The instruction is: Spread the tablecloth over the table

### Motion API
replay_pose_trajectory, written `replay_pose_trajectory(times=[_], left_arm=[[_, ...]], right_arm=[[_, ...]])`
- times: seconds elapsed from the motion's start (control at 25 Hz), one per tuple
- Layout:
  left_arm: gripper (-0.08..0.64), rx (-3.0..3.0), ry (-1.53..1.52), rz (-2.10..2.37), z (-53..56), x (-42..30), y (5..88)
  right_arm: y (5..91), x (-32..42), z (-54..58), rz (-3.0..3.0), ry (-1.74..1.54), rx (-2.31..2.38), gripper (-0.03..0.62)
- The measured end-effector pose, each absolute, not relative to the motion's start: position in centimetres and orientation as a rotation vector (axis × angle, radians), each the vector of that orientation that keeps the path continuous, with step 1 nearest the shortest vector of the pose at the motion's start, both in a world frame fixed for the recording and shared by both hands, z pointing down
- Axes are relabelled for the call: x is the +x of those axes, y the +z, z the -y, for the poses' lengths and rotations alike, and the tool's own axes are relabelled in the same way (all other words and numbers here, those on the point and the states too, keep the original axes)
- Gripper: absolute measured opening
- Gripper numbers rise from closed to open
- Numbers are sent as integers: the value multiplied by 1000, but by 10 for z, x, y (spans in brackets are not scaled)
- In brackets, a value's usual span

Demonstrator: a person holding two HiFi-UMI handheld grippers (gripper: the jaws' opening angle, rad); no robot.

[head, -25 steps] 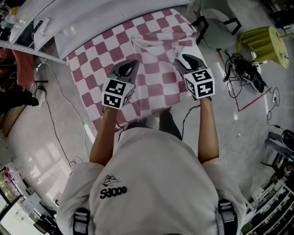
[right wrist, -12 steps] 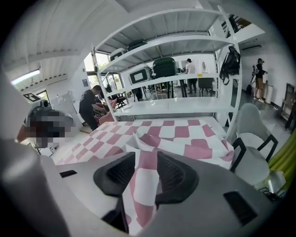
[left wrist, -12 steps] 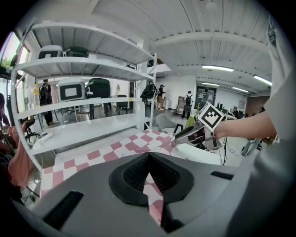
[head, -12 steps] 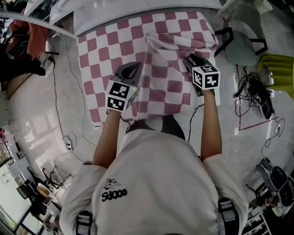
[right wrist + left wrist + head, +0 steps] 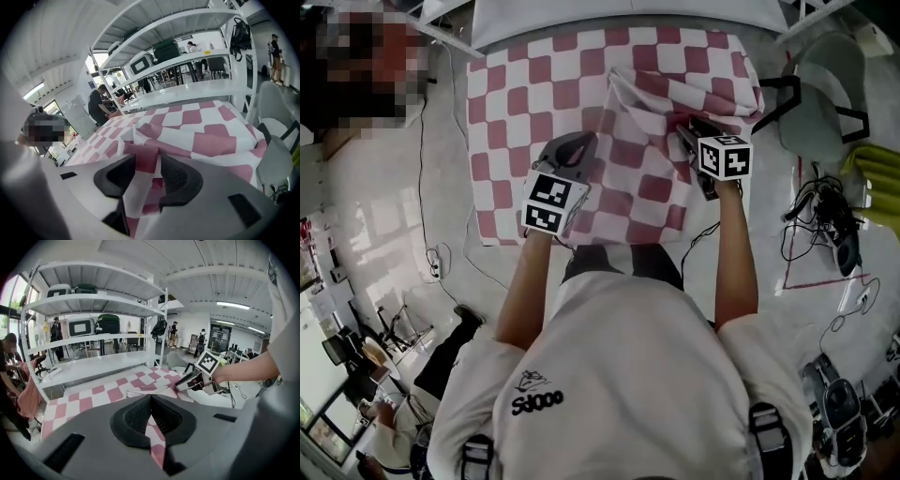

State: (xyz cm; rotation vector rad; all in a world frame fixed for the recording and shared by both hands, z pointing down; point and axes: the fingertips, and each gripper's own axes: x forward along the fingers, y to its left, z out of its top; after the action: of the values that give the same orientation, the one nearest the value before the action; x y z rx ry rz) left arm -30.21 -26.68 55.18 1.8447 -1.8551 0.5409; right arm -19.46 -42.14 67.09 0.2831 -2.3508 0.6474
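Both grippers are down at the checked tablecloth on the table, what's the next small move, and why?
Probably let the right gripper finish releasing and draw it back clear of the tablecloth. Its jaws are opening with cloth loose between them, while the left gripper is clamped on cloth. A folded flap lies doubled over the right half, so that likely needs regripping.

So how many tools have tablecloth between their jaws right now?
2. The left tool is shut on the tablecloth, left of the raised fold; the right tool, at that fold's right side, has cloth between jaws that are opening.
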Motion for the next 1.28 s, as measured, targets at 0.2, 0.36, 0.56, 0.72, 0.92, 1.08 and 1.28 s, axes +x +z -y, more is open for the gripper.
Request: replay_pose_trajectory(times=[0.2, 0.36, 0.56, 0.72, 0.92, 1.08, 1.28], left_arm=[[28, 1793, 545, 1892, 259, -301, 554], [28, 1776, 535, 1923, 256, -302, 548], [28, 1792, 519, 1929, 249, -300, 544], [28, 1865, 486, 1913, 248, -297, 533], [28, 1979, 460, 1856, 246, -291, 519], [28, 2078, 453, 1803, 241, -278, 506], [28, 2181, 450, 1733, 233, -260, 500]], right_arm=[[676, -199, 417, 2343, 690, 215, 156], [676, -202, 411, 2341, 700, 186, 101], [661, -196, 403, 2367, 626, 210, 38], [636, -189, 396, 2395, 567, 275, 29], [600, -170, 377, 2413, 463, 397, 28], [573, -143, 371, 2424, 422, 534, 28], [552, -103, 358, 2424, 425, 705, 28]])
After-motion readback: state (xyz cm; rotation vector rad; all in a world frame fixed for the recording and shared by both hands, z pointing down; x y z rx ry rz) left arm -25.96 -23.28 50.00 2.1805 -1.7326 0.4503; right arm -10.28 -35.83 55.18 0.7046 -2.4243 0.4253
